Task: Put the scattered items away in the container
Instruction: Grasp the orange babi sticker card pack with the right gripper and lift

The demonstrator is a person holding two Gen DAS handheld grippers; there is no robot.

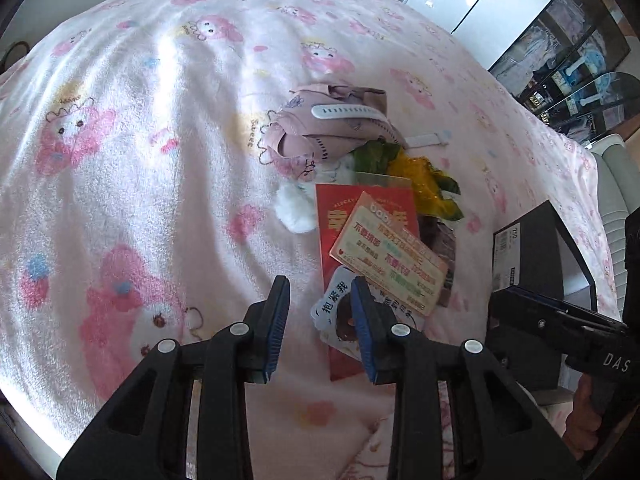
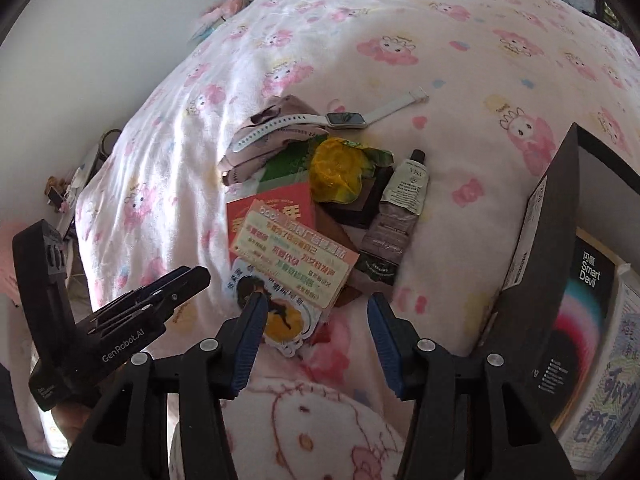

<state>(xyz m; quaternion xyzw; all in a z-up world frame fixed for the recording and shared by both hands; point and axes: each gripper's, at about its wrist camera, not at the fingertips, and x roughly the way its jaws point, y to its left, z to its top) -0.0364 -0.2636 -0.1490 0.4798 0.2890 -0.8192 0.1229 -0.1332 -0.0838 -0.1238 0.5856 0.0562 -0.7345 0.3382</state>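
Note:
A pile of items lies on the pink blanket: a pink cloth [image 1: 320, 136] with a white watch [image 2: 344, 119] on it, a yellow-green wrapper [image 2: 338, 170], a red envelope [image 1: 362, 208], a printed card [image 1: 390, 252], a round sticker card [image 2: 276, 316], a cream tube [image 2: 394, 216] and a white fluffy ball [image 1: 294, 210]. The black box container [image 2: 536, 272] stands open at the right. My left gripper [image 1: 320, 300] is open, hovering at the pile's near-left edge. My right gripper [image 2: 314, 306] is open, just above the sticker card's near side. Both are empty.
The bed's pink cartoon blanket [image 1: 140, 140] spreads wide to the left and far side. Inside the box lie a black Smart Devil booklet [image 2: 588, 280] and printed paper. A shelf with toys [image 1: 572, 64] stands beyond the bed. A white wall [image 2: 80, 60] is left.

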